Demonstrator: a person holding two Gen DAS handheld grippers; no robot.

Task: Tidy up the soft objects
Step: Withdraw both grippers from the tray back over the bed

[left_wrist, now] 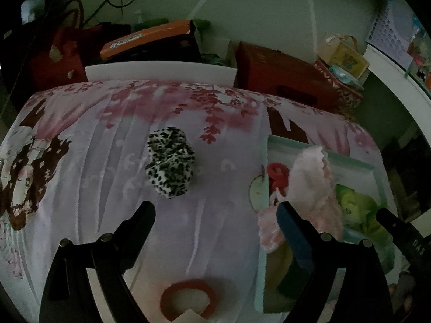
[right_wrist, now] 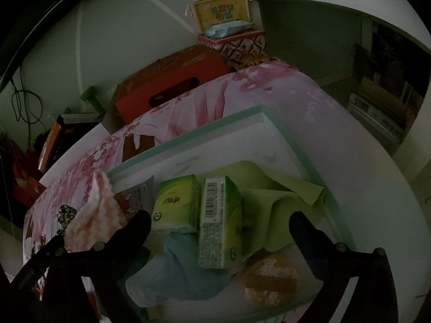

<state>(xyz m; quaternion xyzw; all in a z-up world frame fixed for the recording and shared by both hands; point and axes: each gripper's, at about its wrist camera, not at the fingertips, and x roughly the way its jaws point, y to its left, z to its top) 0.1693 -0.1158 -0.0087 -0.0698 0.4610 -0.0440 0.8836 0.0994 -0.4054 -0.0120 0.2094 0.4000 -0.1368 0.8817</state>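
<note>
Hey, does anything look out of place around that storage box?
Yes. The fluffy pink cloth is draped over the box's left rim, half in and half out. The leopard-print scrunchie lies outside on the floral sheet.

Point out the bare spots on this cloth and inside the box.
Free: cloth between the leopard scrunchie and red hair tie, also left of the scrunchie. Crowded: box, filled by tissue packs, green cloth, blue sock.
</note>
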